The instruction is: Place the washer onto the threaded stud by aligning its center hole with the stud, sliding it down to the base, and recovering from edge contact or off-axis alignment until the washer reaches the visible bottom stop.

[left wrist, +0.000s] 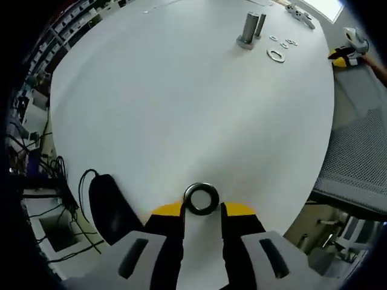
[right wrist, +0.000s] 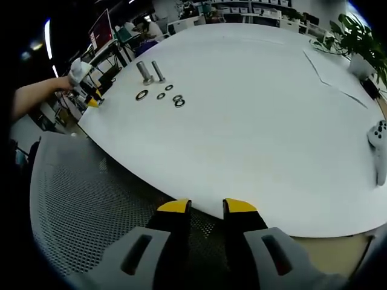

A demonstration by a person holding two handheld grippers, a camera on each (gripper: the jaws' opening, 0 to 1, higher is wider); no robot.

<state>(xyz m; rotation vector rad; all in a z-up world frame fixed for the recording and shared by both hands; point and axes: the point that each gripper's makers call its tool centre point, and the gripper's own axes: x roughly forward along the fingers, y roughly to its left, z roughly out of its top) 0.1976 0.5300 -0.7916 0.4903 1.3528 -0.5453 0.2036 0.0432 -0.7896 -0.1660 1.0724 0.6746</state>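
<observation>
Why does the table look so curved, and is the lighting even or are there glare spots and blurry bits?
Left gripper view: the fisheye lens bows the white table; light is soft and even, the washer between the left gripper tips looks sharp, and the far studs look small and softer. Right gripper view: same bowing, the table surface nearly washed out, and the right gripper in shade.

2 studs (right wrist: 150,71) upright on table (right wrist: 254,109), washers (right wrist: 161,96) just beside
</observation>
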